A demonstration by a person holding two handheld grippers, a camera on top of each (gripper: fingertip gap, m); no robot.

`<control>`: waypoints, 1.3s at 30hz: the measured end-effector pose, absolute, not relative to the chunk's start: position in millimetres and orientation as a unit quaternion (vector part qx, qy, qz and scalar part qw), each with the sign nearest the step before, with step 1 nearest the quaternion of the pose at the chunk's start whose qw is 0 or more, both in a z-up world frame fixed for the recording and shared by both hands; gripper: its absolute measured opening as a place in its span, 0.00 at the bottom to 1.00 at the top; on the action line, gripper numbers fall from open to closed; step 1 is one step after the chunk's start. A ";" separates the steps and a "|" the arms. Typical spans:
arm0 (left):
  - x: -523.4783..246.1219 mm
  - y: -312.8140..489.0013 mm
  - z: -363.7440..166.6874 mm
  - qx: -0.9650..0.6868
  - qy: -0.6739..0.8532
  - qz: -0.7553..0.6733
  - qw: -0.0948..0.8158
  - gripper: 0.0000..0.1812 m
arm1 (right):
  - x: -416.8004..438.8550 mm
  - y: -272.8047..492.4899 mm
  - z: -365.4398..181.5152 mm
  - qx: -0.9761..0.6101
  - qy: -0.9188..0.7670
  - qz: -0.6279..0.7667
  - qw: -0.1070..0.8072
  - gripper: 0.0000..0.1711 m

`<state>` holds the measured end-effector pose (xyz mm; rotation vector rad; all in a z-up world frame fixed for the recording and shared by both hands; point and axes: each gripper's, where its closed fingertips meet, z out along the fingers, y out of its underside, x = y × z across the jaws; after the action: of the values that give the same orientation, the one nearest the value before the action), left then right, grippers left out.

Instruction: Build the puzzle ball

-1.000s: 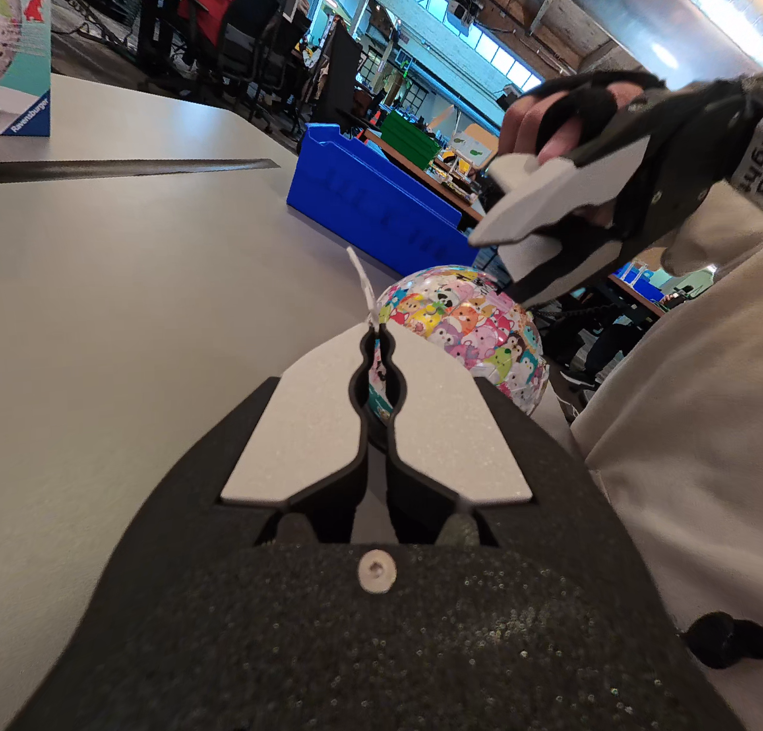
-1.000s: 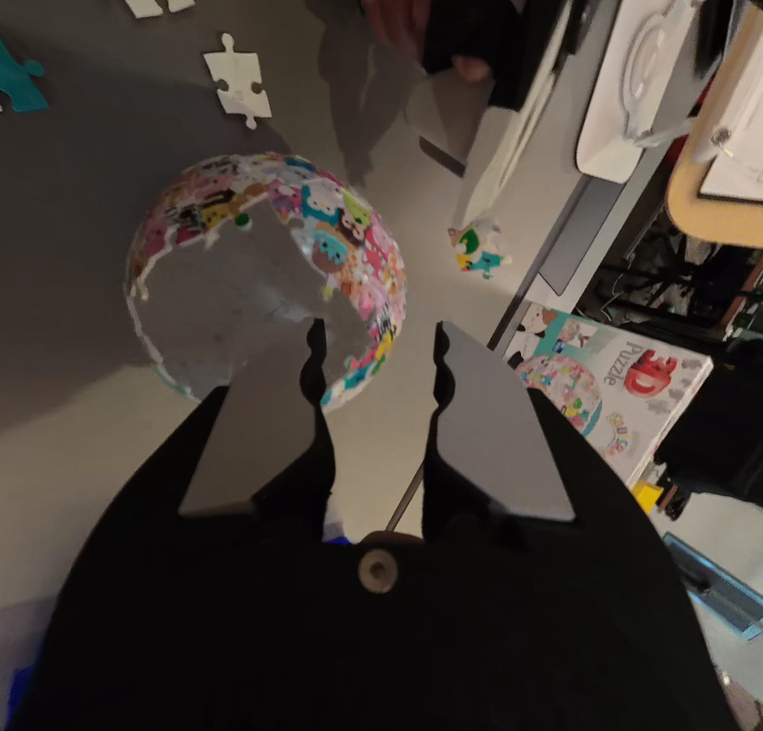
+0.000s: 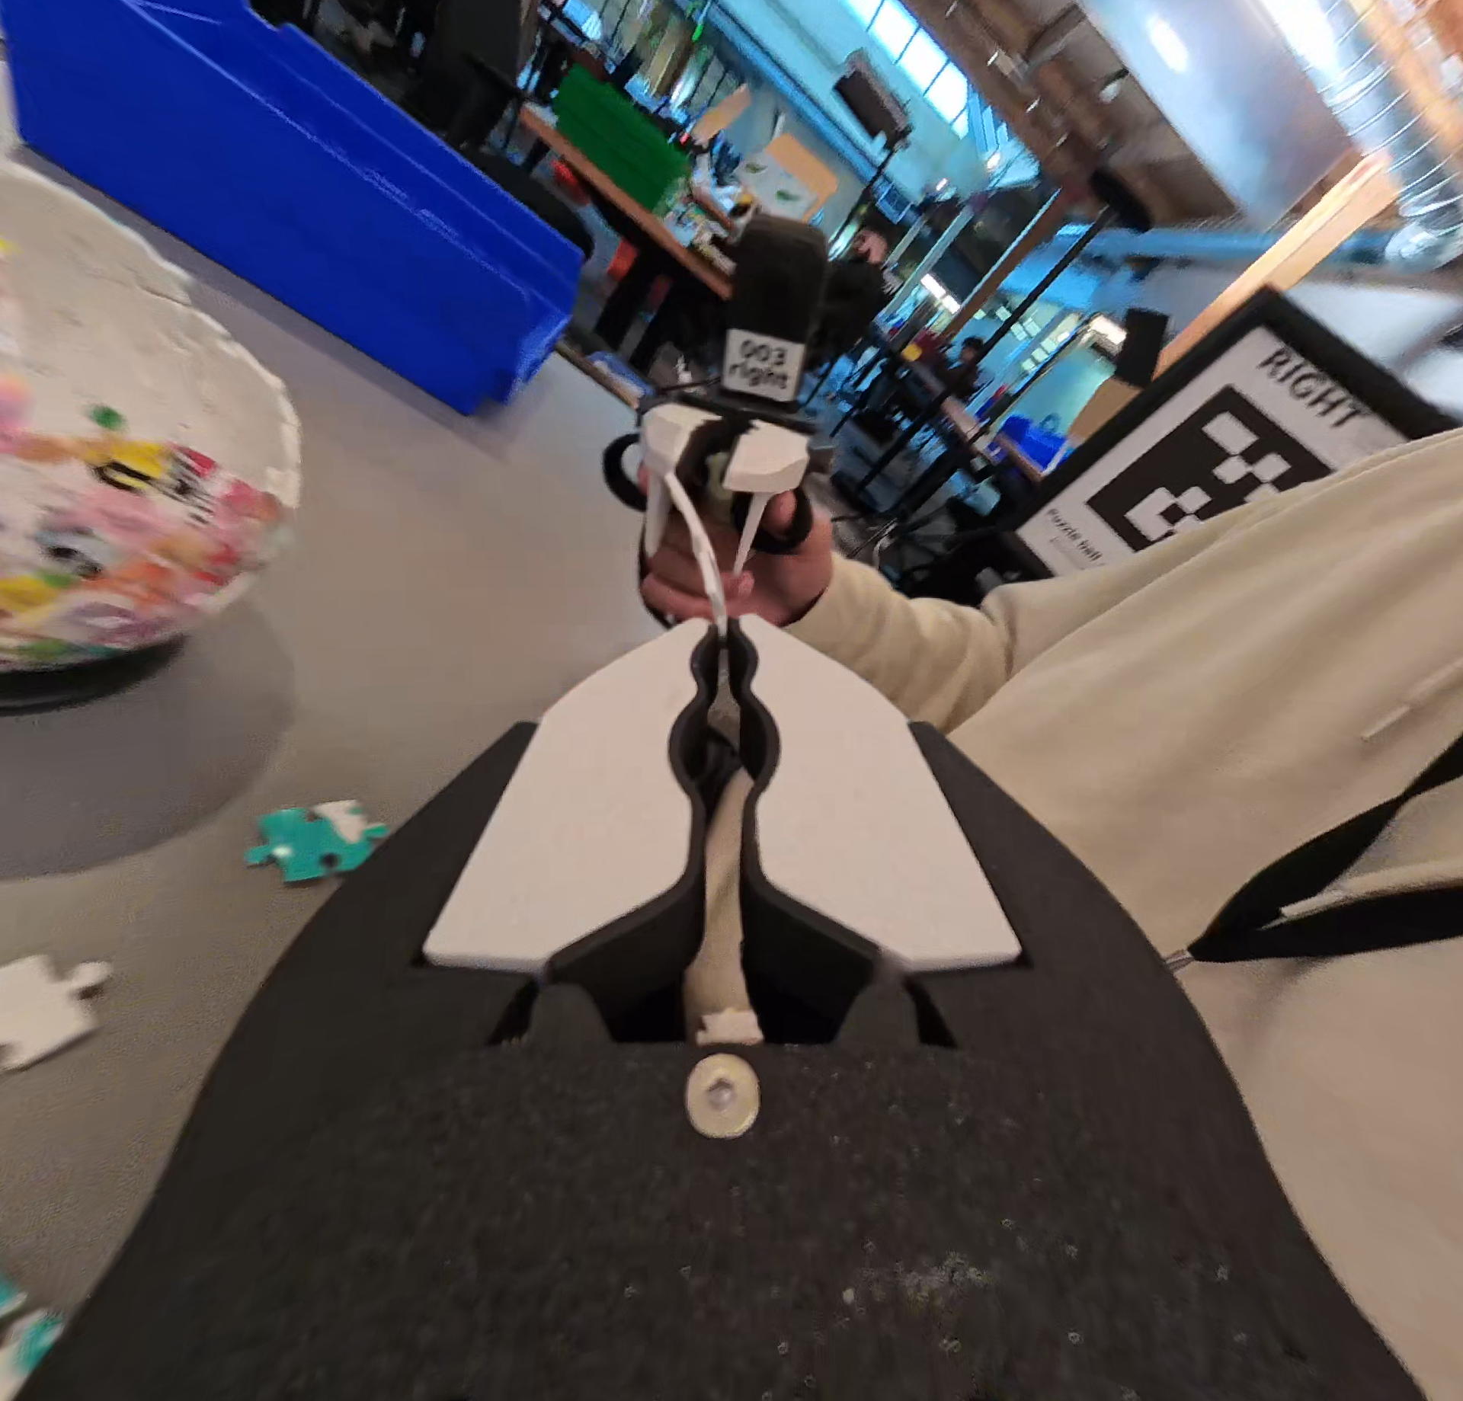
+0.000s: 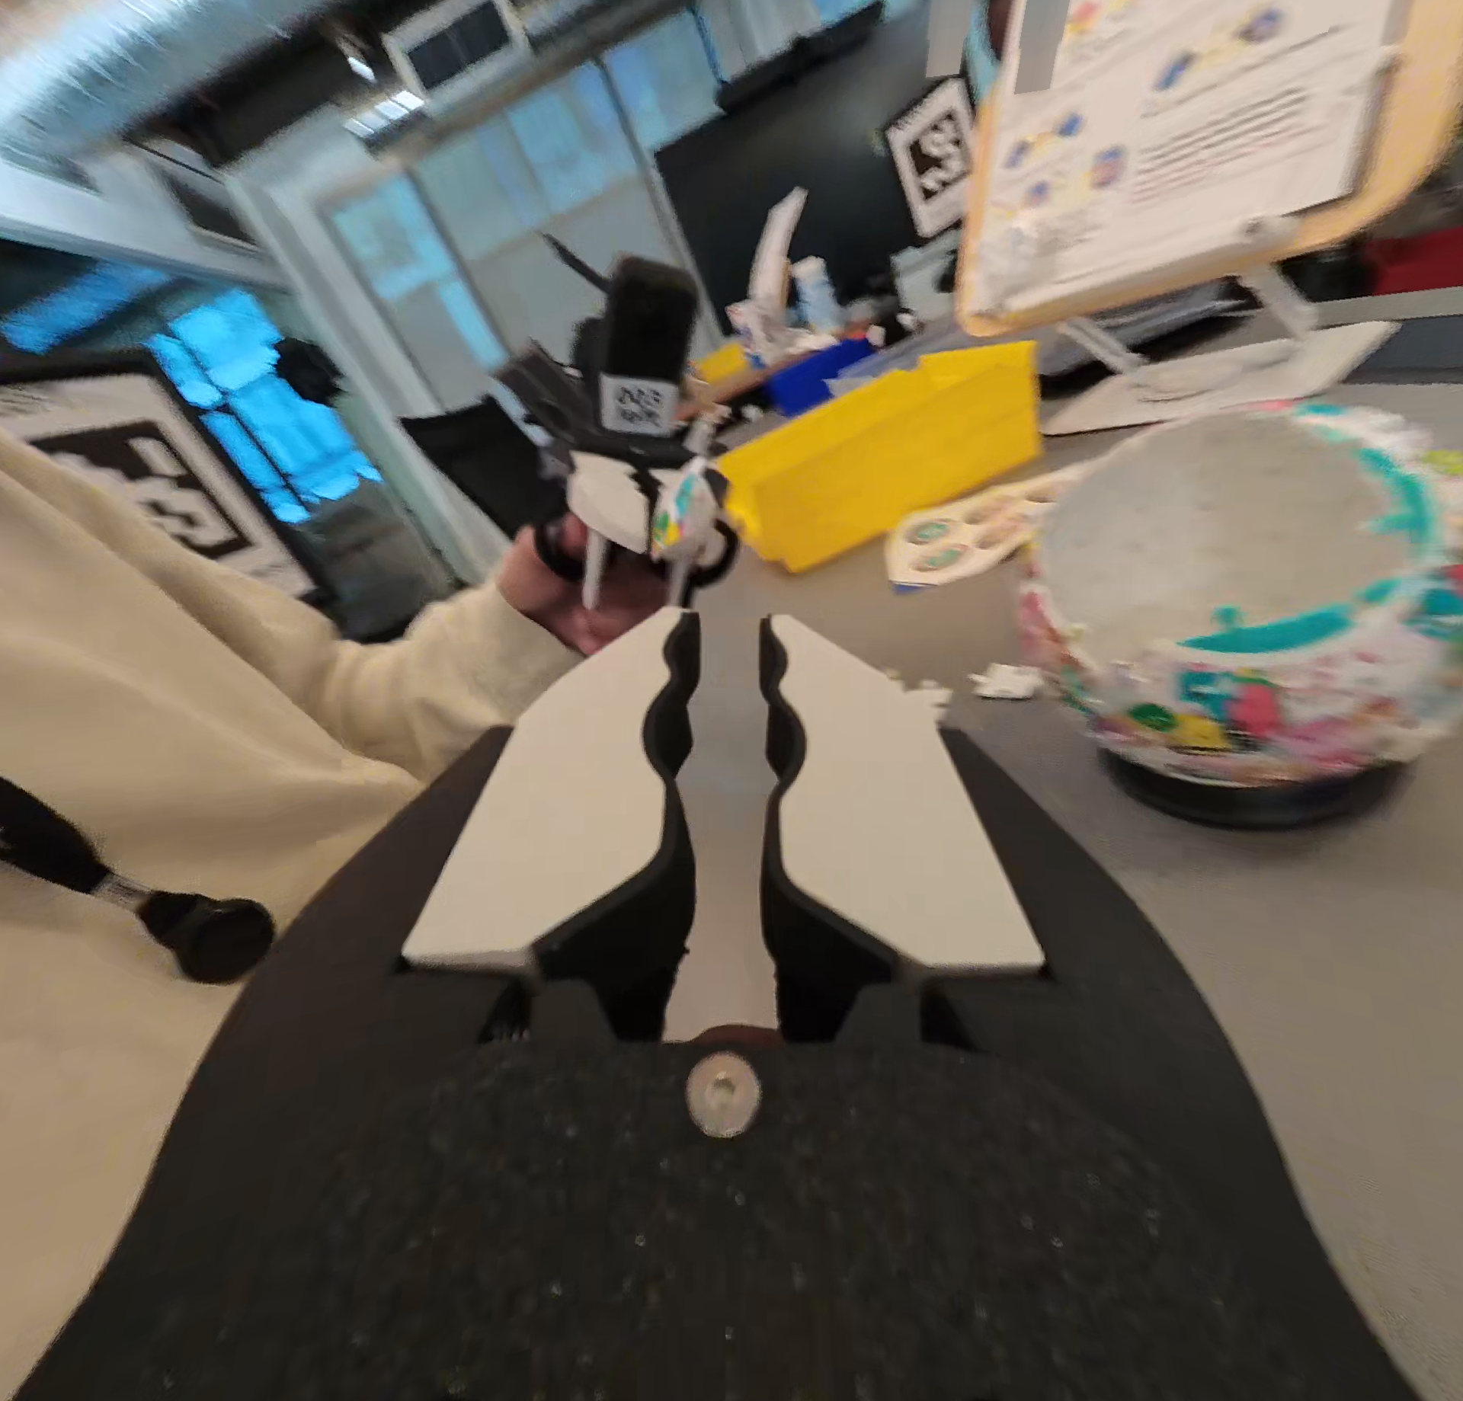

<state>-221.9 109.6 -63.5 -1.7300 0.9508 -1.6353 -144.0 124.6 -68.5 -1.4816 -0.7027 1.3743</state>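
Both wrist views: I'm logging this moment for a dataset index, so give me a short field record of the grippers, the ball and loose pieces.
left gripper: shut on a puzzle piece, seen edge-on
right gripper: open, empty
puzzle ball: partly built, open at top, on a dark stand
loose pieces: teal piece and white piece on the table
bins: blue bin, yellow bin

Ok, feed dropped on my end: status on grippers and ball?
Left gripper shut on puzzle piece. Right gripper open, empty. Puzzle ball unfinished on its black stand. Nothing in the way.

Multicoloured puzzle ball, seemingly grey inside; blue bin.
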 end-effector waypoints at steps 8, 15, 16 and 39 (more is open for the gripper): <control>-218.0 63.7 -81.7 -0.613 0.338 -0.664 0.264 0.01 | -202.9 77.0 -73.7 -0.565 -0.293 0.661 0.398 0.07; -217.6 53.8 -111.2 -0.641 0.408 -0.605 0.237 0.00 | -208.2 75.1 -80.9 -0.575 -0.314 0.646 0.392 0.09; -216.8 51.9 -114.5 -0.642 0.410 -0.608 0.225 0.00 | -209.1 74.1 -83.1 -0.576 -0.321 0.644 0.388 0.09; -221.1 63.3 -93.6 -0.614 0.348 -0.672 0.226 0.01 | -200.1 73.0 -97.7 -0.602 -0.336 0.605 0.398 0.03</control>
<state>-221.1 63.3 -93.6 -1.6919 0.9582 -1.8534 -200.1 73.0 -97.7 -1.5248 -0.8499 1.5309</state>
